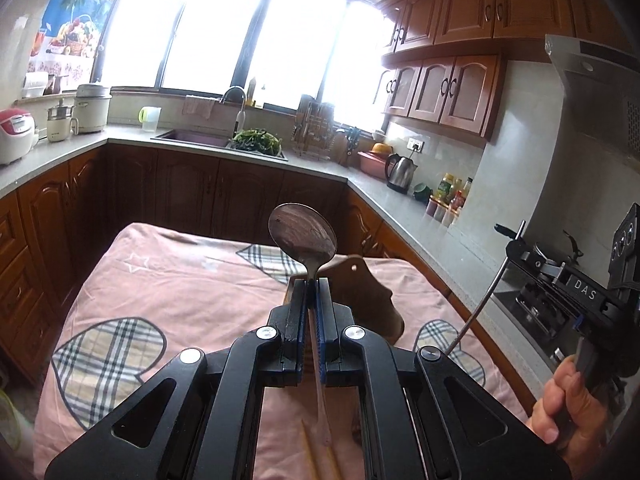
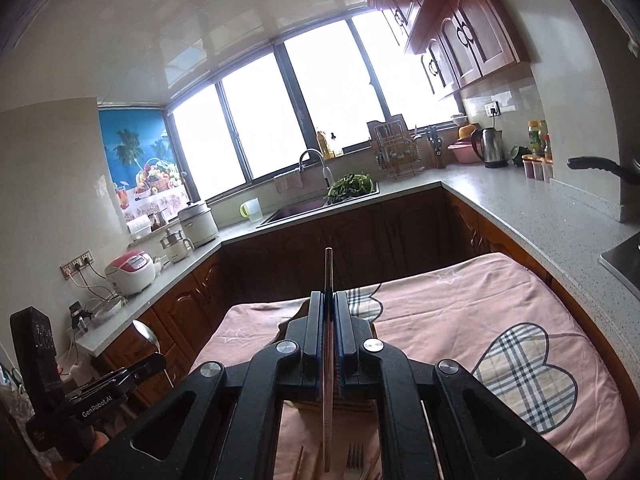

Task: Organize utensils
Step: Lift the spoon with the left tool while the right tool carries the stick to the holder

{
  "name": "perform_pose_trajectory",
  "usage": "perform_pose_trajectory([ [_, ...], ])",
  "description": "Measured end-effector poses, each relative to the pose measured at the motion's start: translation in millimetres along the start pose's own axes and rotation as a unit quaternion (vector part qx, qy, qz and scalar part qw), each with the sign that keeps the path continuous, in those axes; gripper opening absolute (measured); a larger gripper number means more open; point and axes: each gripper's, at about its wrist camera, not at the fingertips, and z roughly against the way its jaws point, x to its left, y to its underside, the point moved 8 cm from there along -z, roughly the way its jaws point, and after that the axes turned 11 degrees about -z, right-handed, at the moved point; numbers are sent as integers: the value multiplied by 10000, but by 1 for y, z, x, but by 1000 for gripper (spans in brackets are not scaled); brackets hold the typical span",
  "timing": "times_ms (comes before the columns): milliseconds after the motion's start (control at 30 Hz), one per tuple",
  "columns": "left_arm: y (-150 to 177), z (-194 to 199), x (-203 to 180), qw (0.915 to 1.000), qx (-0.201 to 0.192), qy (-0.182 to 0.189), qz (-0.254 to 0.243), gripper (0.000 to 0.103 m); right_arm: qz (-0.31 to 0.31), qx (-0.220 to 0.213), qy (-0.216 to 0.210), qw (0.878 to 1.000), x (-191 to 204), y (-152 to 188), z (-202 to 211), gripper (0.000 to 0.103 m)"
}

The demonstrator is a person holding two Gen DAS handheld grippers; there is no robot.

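Observation:
My left gripper point(image 1: 312, 282) is shut on a metal spoon point(image 1: 302, 234), bowl up, handle running down between the jaws. It is held above a table with a pink cloth point(image 1: 180, 280). My right gripper point(image 2: 329, 294) is shut on a thin metal chopstick point(image 2: 328, 268) that points up past the fingertips. In the left wrist view the right gripper point(image 1: 516, 246) shows at the right with that chopstick point(image 1: 486, 296). In the right wrist view the left gripper point(image 2: 158, 360) shows at lower left with the spoon point(image 2: 146, 334). A fork point(image 2: 354, 456) and wooden chopsticks point(image 1: 310, 454) lie on the cloth below.
A wooden holder point(image 1: 360, 288) stands on the table just beyond the left gripper. Kitchen counters point(image 2: 520, 208) wrap around, with a sink point(image 1: 192, 138), a kettle point(image 1: 401, 172), rice cookers point(image 1: 14, 136) and bottles. A stove hood point(image 1: 592, 92) is at the right.

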Motion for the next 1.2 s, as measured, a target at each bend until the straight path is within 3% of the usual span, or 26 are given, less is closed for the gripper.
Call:
perform_pose_trajectory([
  [200, -41, -35, 7, 9982, -580, -146, 42, 3, 8, -407, -11, 9992, 1, -34, -34, 4],
  [367, -48, -72, 11, 9953, -830, -470, -143, 3, 13, -656, 5, 9978, -8, -44, -58, 5],
  [600, -21, -122, 18, 9964, -583, -621, 0, 3, 167, -525, 108, 9984, -20, -18, -91, 5],
  [933, 7, -148, 6, 9973, -273, -660, -150, 3, 110, -122, 220, 9996, -38, 26, -120, 5],
  [1200, 31, -164, -1, 9973, 193, -648, -291, 4, -82, 26, 310, 9995, -51, 26, -122, 5],
])
